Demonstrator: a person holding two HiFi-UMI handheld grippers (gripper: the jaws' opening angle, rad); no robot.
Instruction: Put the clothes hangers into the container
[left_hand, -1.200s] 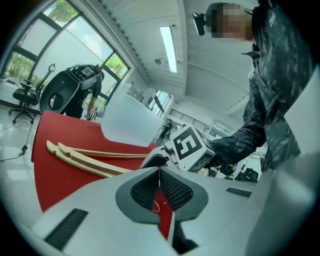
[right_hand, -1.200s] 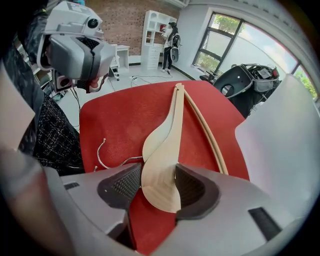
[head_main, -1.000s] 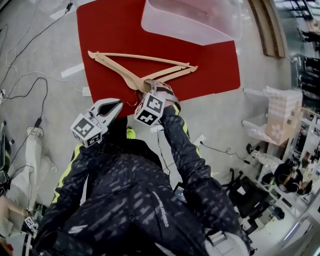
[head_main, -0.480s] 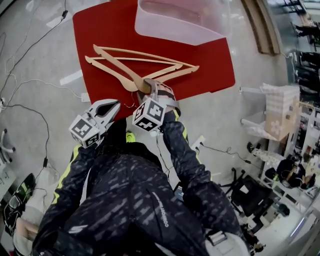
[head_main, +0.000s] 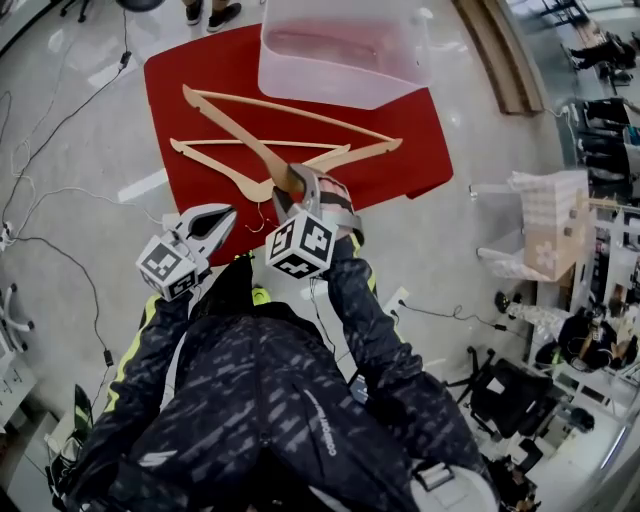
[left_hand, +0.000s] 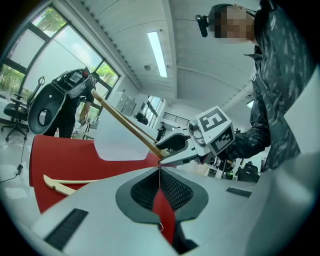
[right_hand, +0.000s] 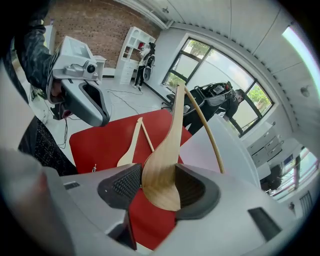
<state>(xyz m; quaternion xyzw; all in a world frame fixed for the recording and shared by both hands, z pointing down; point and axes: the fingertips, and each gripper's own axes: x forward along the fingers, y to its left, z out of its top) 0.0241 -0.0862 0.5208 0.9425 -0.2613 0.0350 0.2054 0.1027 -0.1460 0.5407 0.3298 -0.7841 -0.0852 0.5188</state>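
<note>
Head view: pale wood tri. hanger (head_main: 232, 131)

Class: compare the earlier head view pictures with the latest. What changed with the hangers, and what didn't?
The right gripper, shut on the upper hanger, has raised it off the lower hanger. The lower hanger still lies on the red mat; the container has not moved.

A hanger (head_main: 205, 163) lies across the red mat (head_main: 420, 120) before the container (head_main: 340, 85).
</note>
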